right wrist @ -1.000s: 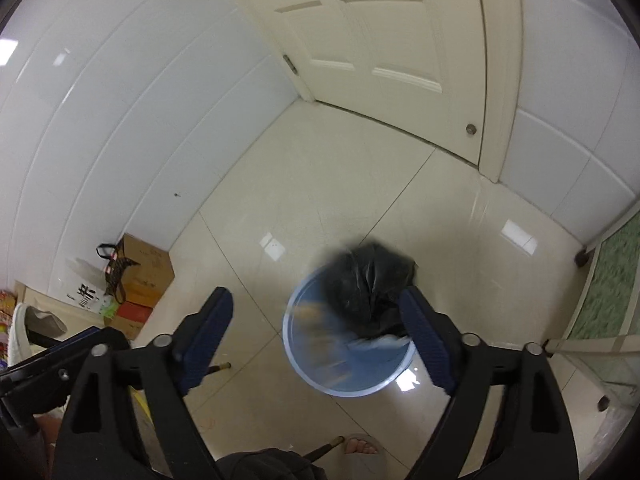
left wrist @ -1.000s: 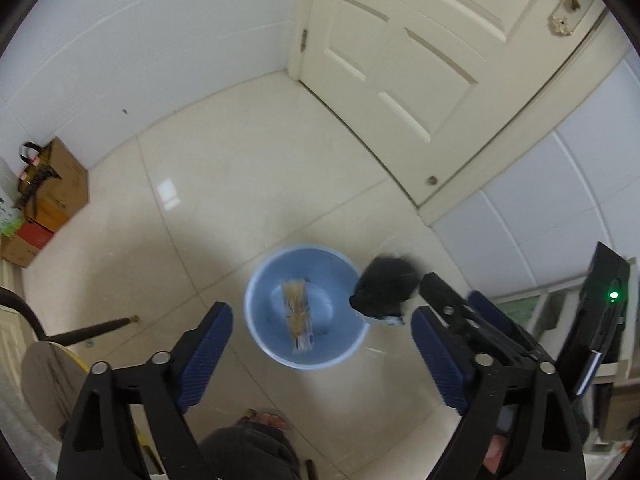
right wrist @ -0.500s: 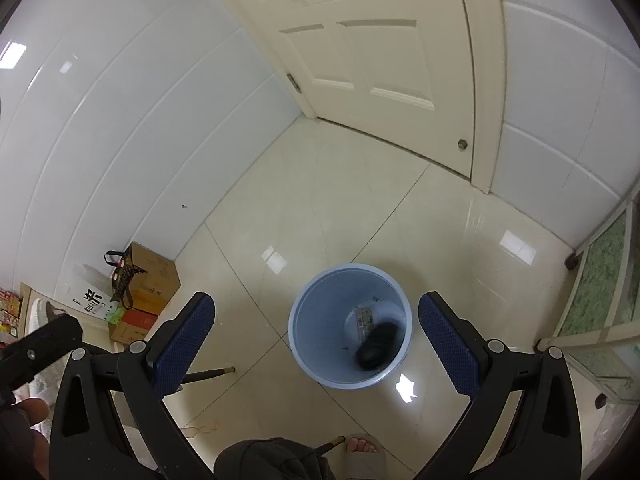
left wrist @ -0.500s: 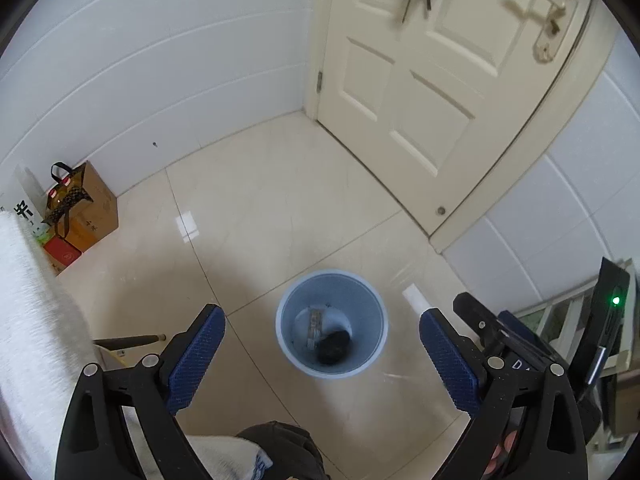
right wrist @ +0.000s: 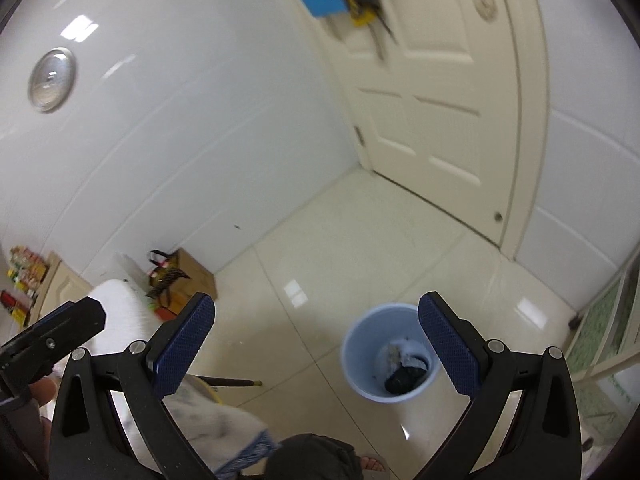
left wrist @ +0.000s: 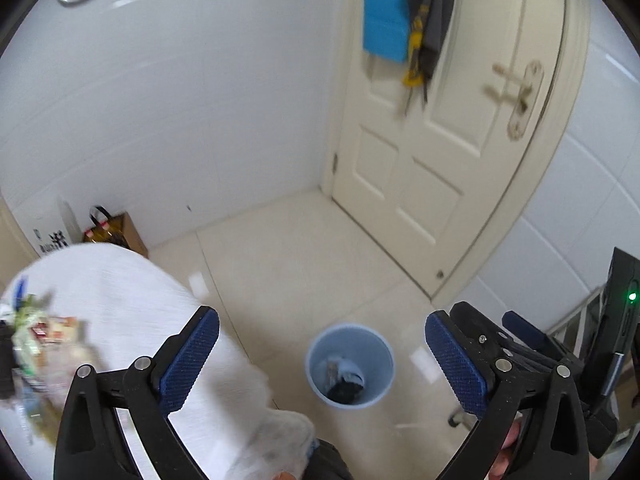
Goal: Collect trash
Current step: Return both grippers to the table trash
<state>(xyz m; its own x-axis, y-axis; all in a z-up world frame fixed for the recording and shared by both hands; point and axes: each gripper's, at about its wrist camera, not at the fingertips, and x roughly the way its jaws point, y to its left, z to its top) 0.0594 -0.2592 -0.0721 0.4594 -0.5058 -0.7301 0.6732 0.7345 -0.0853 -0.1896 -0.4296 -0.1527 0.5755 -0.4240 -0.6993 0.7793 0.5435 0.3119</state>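
Note:
A light blue trash bin (left wrist: 350,364) stands on the tiled floor below me; it also shows in the right wrist view (right wrist: 390,356). A black crumpled bag (left wrist: 345,390) and paper scraps lie inside it, seen too in the right wrist view (right wrist: 404,376). My left gripper (left wrist: 322,360) is open and empty, high above the bin. My right gripper (right wrist: 316,348) is open and empty, also high above the floor. Several blurred wrappers (left wrist: 36,344) lie on a white cloth-covered table (left wrist: 132,300) at the left.
A cream door (left wrist: 440,140) with hanging blue and grey items stands at the back. A brown cardboard box (right wrist: 188,276) with a bag sits against the white wall. The right gripper's body (left wrist: 520,344) shows at right in the left wrist view.
The black bag dropped from the right gripper into the bin. Both grippers have risen and tilted up, so the bin looks smaller and the cloth-covered table has come into view.

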